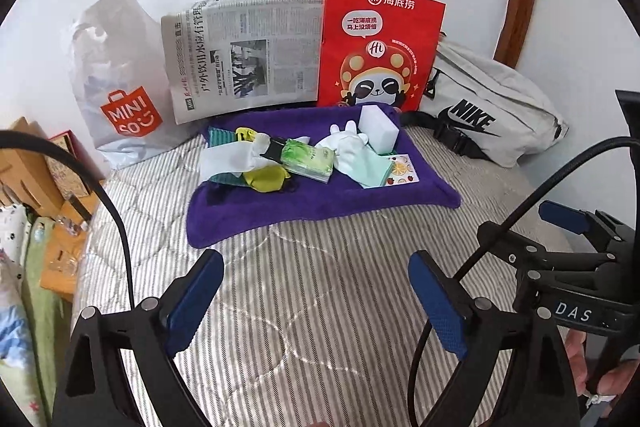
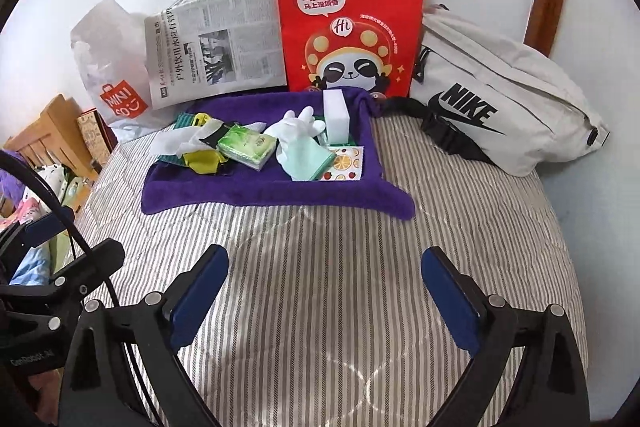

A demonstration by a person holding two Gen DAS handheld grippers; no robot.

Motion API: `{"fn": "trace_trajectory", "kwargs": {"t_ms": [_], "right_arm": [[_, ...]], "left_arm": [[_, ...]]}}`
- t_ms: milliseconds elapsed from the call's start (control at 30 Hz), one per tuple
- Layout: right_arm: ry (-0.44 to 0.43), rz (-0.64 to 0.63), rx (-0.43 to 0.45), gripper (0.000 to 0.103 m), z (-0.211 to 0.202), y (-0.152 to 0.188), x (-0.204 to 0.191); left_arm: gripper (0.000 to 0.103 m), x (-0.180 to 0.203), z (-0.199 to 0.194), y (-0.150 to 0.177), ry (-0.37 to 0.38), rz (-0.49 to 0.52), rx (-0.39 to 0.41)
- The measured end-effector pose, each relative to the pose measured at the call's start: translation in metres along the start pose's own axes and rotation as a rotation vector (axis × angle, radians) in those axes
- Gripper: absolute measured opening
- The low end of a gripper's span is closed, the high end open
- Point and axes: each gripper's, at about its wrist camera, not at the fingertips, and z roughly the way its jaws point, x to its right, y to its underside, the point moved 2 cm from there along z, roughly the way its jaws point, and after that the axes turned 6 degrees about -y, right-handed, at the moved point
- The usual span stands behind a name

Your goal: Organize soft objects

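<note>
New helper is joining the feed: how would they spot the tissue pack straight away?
Find the purple towel spread on the striped bed before the red paper bag. The tissue pack lies near its middle, left of the white glove: the only green, glossy, plastic-wrapped block.

Left tongs [image 1: 316, 297] spread wide, empty; right tongs [image 2: 325, 293] likewise.

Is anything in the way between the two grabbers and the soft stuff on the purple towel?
No. Only bare striped bedcover lies between the open right gripper or the open left gripper and the purple towel holding the white glove and tissue pack.
</note>
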Motion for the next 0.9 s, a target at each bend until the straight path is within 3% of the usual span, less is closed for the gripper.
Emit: {"fn": "trace_trajectory", "kwargs": {"t_ms": [67, 367, 900], "right_arm": [[-0.012, -0.002, 0.0, 0.096, -0.003, 0.003, -0.002], [-0.016, -0.023, 0.023, 0.096, -0.015, 0.007, -0.008], [-0.012, -0.011, 0.02, 0.096, -0.015, 0.009, -0.004]], "left_arm": [[0.099, -0.001, -0.005, 0.0, -0.017, -0.007, 0.009], [0.1, -0.02, -0.015, 0.0, -0.015, -0.093, 0.016], [0.1, -0.019, -0.015, 0.004, -0.015, -0.073, 0.009]]}}
